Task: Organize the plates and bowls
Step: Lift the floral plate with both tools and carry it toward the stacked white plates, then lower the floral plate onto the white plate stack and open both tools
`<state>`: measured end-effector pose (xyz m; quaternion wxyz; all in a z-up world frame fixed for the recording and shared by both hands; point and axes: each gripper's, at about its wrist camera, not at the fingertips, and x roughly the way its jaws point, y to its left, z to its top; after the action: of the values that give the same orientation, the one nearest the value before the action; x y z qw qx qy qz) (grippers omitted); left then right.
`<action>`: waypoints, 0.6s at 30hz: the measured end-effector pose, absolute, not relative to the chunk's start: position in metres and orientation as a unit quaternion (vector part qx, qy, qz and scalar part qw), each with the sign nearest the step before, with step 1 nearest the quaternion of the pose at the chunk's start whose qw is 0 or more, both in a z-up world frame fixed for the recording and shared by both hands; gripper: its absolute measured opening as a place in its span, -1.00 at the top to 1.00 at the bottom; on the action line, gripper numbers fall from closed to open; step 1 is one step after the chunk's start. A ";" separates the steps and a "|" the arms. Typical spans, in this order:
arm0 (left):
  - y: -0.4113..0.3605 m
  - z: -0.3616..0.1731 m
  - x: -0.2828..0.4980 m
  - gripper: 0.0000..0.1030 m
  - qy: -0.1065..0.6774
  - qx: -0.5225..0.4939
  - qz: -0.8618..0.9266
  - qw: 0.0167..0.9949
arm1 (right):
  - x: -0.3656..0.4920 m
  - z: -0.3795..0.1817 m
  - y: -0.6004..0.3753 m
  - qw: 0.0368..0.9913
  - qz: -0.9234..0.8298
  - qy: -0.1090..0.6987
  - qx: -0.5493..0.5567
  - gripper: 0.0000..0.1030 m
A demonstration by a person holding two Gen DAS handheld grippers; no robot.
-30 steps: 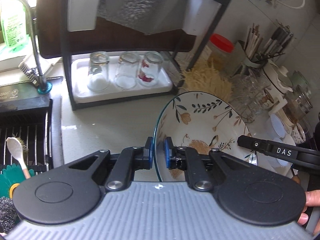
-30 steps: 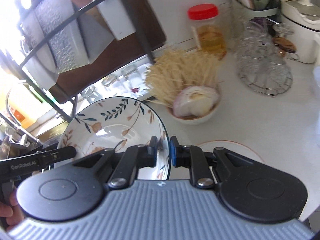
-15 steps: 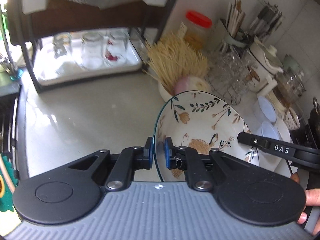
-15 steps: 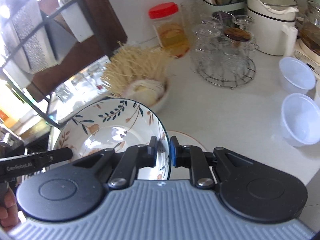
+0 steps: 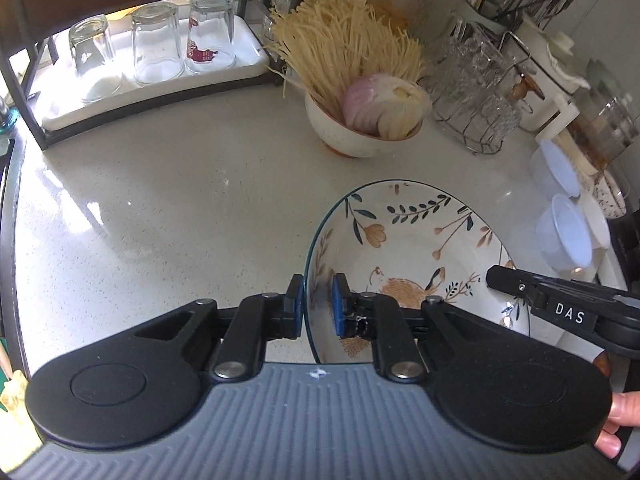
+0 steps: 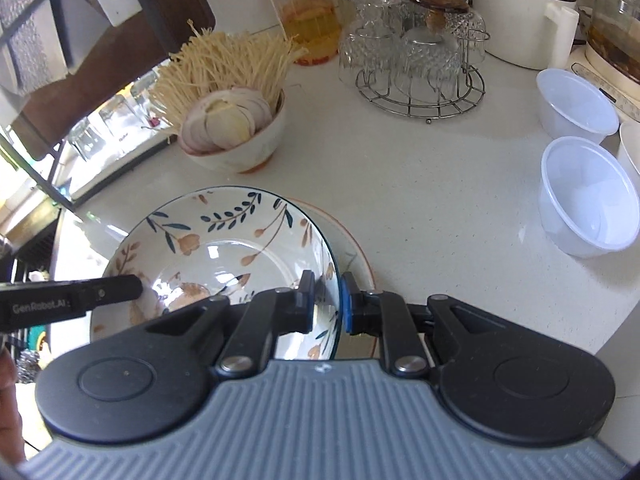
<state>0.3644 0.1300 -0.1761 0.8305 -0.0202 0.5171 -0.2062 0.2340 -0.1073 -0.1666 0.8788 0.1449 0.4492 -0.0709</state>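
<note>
The floral ceramic bowl (image 5: 404,256) is stiff, glossy and breakable. The left hand-held gripper (image 5: 318,306) is loosening, jaws opening around its rim; the right hand-held gripper (image 6: 327,300) pinches the opposite rim.

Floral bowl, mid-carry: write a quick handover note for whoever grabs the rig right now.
Left tool: its jaws straddle the floral bowl at its left rim and are opening.
Right tool: shut on the opposite rim.
The bowl hangs low over the counter, just above an orange-rimmed plate by the right view; contact cannot be told.
Nearby: noodle bowl, two plastic bowls at right.
Done: bowl brought above the plate.
Left: set it down, let go with both tools, then sort the remaining bowls.
</note>
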 end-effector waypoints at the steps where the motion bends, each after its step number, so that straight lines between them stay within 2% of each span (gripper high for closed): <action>1: 0.128 -0.177 0.365 0.67 0.518 -0.017 -0.207 0.830 | 0.234 -0.167 -0.108 0.879 -0.071 0.449 0.143 0.68; 18: 0.118 -0.179 0.375 0.61 0.539 -0.006 -0.198 0.819 | 0.243 -0.173 -0.118 0.864 -0.078 0.466 0.172 0.66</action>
<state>0.3751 0.1177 -0.1794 0.8189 -0.0060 0.5386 -0.1982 0.2426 -0.1183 -0.1731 0.8644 0.1724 0.4659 -0.0777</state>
